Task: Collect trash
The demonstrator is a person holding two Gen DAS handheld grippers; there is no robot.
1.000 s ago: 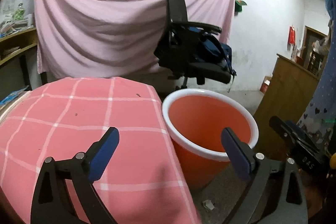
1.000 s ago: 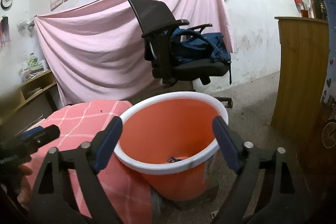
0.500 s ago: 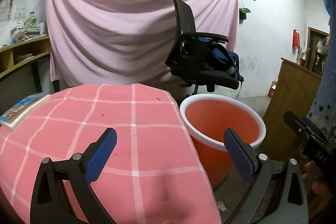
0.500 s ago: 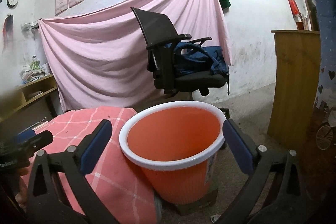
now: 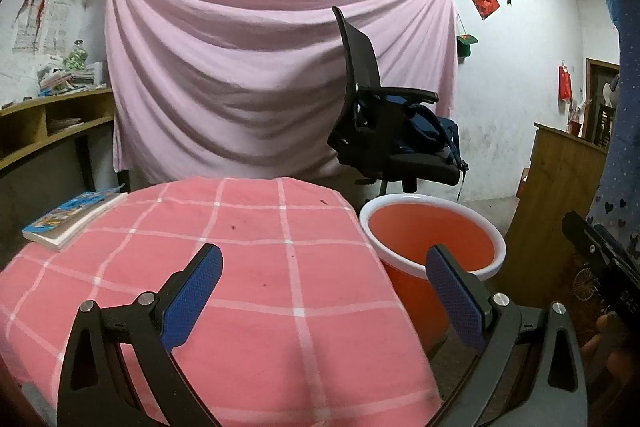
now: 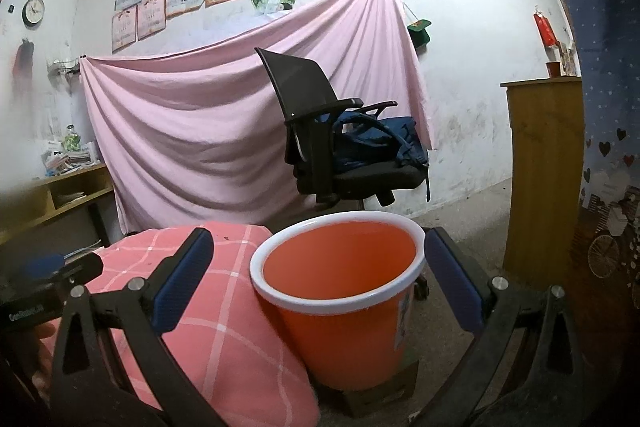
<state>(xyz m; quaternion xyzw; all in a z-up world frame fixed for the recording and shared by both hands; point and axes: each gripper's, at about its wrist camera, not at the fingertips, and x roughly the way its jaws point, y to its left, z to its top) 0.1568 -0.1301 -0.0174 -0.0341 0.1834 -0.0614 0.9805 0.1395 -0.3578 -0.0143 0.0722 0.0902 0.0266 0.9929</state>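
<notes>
While both grippers hung above the scene, the left gripper (image 5: 324, 291) was spread wide over the pink checked tablecloth (image 5: 248, 267), gripping nothing. The right gripper (image 6: 314, 277) was spread too, framing the orange bin (image 6: 340, 287) beside the table. Couldn't see into the bin, and a book (image 5: 72, 213) lay at the table's far left edge.

1. The orange bin (image 6: 340, 291) is smooth plastic, its white rim slightly glossy.
2. The pink checked tablecloth (image 5: 256, 267) is soft matt cloth.
3. The pink sheet (image 5: 240, 99) on the wall is thin, creased fabric.
4. The cabinet (image 6: 544, 163) is matt wood.
5. The left gripper (image 5: 324, 299) is matt black plastic with metal screws; its blue pads (image 5: 192, 295) are finely textured.
</notes>
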